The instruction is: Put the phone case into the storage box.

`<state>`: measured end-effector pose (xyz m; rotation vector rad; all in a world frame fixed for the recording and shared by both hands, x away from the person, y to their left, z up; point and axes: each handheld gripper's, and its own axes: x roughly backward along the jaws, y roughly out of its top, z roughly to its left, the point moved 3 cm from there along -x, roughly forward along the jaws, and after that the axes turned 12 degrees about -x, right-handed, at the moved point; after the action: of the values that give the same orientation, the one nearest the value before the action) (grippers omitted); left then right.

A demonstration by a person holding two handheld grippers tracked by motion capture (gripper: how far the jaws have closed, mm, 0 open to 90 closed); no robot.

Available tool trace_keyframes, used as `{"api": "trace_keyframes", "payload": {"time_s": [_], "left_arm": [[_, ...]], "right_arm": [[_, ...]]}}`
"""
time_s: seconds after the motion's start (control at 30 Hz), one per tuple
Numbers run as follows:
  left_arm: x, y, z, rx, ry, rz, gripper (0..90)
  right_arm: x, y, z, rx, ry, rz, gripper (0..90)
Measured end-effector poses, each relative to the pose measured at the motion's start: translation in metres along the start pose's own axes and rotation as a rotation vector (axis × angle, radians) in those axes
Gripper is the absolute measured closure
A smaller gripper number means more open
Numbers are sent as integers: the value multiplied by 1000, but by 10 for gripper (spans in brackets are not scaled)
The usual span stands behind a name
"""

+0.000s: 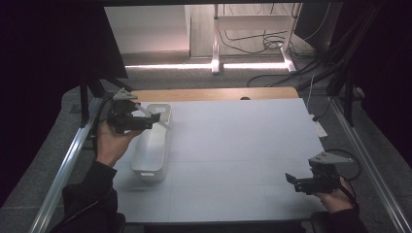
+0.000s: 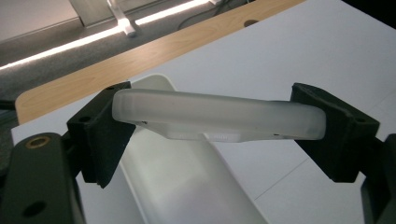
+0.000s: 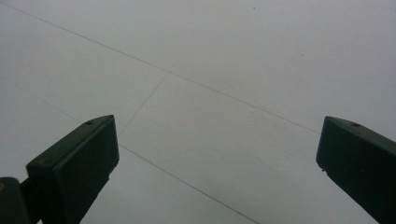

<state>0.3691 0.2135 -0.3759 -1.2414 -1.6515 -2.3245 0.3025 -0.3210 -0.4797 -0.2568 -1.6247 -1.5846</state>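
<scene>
Aloft at far left, over white tray (image 1: 154, 145): translucent lid (image 2: 219, 116), clamped endwise by left gripper (image 2: 219, 135). Likely light, stiff, slippery; best held at ends. Right gripper (image 3: 217, 154): spread, empty, near right.

2 hand-held grippers (left (image 1: 154, 118), right (image 1: 290, 178)), 1 white tray (image 1: 153, 145), 1 translucent lid (image 2: 219, 116), 1 table (image 1: 243, 145).

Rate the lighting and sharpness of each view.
High view: dark surround, bright floor strip behind, table evenly lit, soft. Left gripper view: the translucent lid in the left gripper is sharp, background blurred. Right gripper view: dim, flat grey, right gripper jaws underexposed.
</scene>
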Motion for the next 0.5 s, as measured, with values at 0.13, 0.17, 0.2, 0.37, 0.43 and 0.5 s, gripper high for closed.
{"api": "trace_keyframes", "payload": {"time_s": [0.13,0.17,0.2,0.37,0.43,0.5], "left_arm": [[-4,-3,7,26,16,13,173],[-4,-3,7,26,16,13,173],[-5,-3,8,33,20,14,173],[-10,-2,13,50,35,31,173],[-12,-1,15,56,42,38,173],[-13,1,17,61,44,41,173]], "right_arm": [[2,0,1,5,-2,2,0],[2,0,1,5,-2,2,0],[2,0,1,4,-2,0,0],[4,0,1,-6,1,-12,0],[3,0,1,-4,1,-11,0],[3,0,1,1,-1,-11,0]]}}
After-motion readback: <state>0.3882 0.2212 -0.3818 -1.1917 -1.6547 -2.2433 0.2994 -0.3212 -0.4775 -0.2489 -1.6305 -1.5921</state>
